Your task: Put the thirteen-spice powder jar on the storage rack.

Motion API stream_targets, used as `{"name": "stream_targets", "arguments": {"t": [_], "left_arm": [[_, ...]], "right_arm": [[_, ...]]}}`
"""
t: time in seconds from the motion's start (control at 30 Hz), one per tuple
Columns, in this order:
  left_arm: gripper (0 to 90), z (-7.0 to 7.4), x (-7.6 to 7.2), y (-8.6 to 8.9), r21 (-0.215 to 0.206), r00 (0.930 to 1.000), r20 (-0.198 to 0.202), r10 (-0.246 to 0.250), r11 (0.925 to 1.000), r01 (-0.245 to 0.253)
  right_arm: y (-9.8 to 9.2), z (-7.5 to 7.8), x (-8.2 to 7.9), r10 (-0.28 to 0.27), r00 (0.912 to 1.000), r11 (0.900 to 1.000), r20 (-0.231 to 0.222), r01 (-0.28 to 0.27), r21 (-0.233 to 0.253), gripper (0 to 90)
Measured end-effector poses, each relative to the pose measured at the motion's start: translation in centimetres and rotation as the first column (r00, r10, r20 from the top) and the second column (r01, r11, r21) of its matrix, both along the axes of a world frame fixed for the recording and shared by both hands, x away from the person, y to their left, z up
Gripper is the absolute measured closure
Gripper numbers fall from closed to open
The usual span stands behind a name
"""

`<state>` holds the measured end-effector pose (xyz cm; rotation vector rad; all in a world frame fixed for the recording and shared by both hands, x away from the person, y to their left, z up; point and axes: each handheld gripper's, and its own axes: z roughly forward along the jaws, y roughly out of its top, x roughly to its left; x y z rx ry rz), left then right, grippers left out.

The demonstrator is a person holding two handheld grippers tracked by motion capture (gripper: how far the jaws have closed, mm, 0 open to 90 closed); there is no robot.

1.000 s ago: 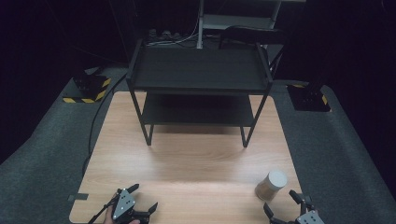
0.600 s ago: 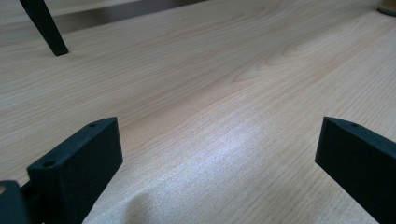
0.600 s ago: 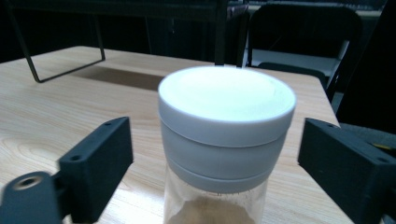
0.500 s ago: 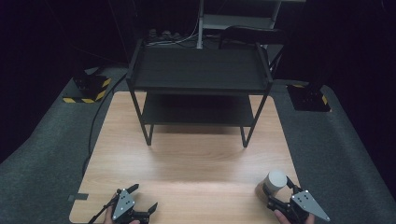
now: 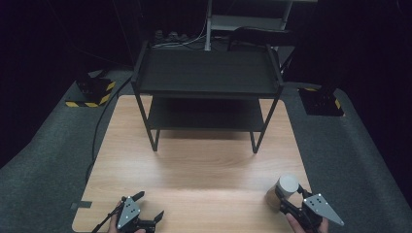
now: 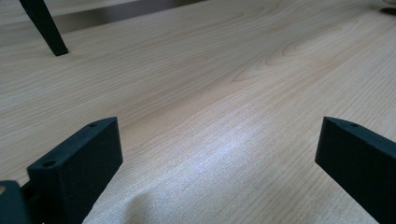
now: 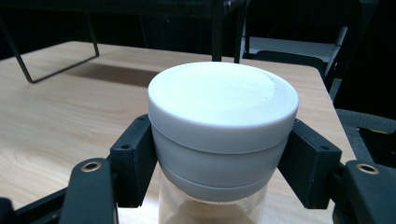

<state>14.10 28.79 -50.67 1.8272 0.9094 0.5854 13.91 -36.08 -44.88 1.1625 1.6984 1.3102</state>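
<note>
right gripper (image 7: 219, 154) jaws gripping clear round jar with white plastic lid (image 7: 223, 109) just under the lid, tan powder showing inside. left gripper (image 6: 219, 154) jaws spread over bare wooden table (image 6: 224, 84).

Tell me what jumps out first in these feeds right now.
The white-lidded jar at the table's near right corner stands between the right gripper jaws, just under its lid. Behind it a black two-tier rack stands at the far edge; the left gripper sits open at the near left.
</note>
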Motion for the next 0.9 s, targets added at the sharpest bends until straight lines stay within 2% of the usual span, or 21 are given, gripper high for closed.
{"name": "stream_targets", "arguments": {"t": [0.1,0.13,0.17,0.3,0.5,0.6,0.7,0.8,0.87,0.9], "left_arm": [[0.8,0.0,0.0,0.0,0.001,1.0000,0.000,-0.002,1.0000,0.002],[0.8,0.0,0.0,0.0,0.001,1.0000,0.000,-0.002,1.0000,0.002],[0.8,0.0,0.0,0.0,0.002,1.0000,0.001,-0.002,1.0000,0.002],[0.8,0.0,0.0,0.0,0.007,1.0000,0.003,-0.004,1.0000,0.004],[0.8,0.1,0.0,0.0,0.008,1.0000,0.002,-0.006,1.0000,0.006],[0.8,0.0,0.0,0.0,0.008,1.0000,0.002,-0.006,1.0000,0.006],[0.8,0.1,0.1,0.0,0.007,1.0000,0.001,-0.008,0.9999,0.008],[0.8,0.0,0.1,0.0,0.006,1.0000,0.001,-0.008,0.9999,0.008],[0.8,0.1,0.1,0.1,0.007,1.0000,0.001,-0.009,0.9999,0.009],[0.8,0.0,0.0,0.1,0.004,1.0000,0.001,-0.008,1.0000,0.008]], "right_arm": [[0.2,1.6,0.5,0.001,1.0000,1.000,0.001,-0.001,0.007,34.0],[0.2,1.6,0.5,0.001,1.0000,1.000,0.001,-0.001,0.007,34.0],[0.4,2.9,0.9,0.003,1.0000,1.000,0.007,-0.003,0.000,34.0],[0.7,5.7,2.2,0.015,0.9999,1.000,0.000,-0.015,0.004,34.0],[2.1,9.0,4.4,0.020,0.9996,0.999,0.019,-0.019,-0.026,34.0],[2.6,9.7,5.0,0.026,0.9993,0.999,0.027,-0.025,-0.030,34.0],[4.0,10.9,6.5,0.042,0.9985,0.999,0.036,-0.041,-0.031,34.0],[4.8,11.4,7.3,0.055,0.9978,0.998,0.038,-0.054,-0.028,34.0],[6.2,12.1,8.5,0.077,0.9961,0.997,0.043,-0.075,-0.031,34.0],[6.2,12.1,8.5,0.077,0.9961,0.997,0.043,-0.075,-0.031,34.0]]}}
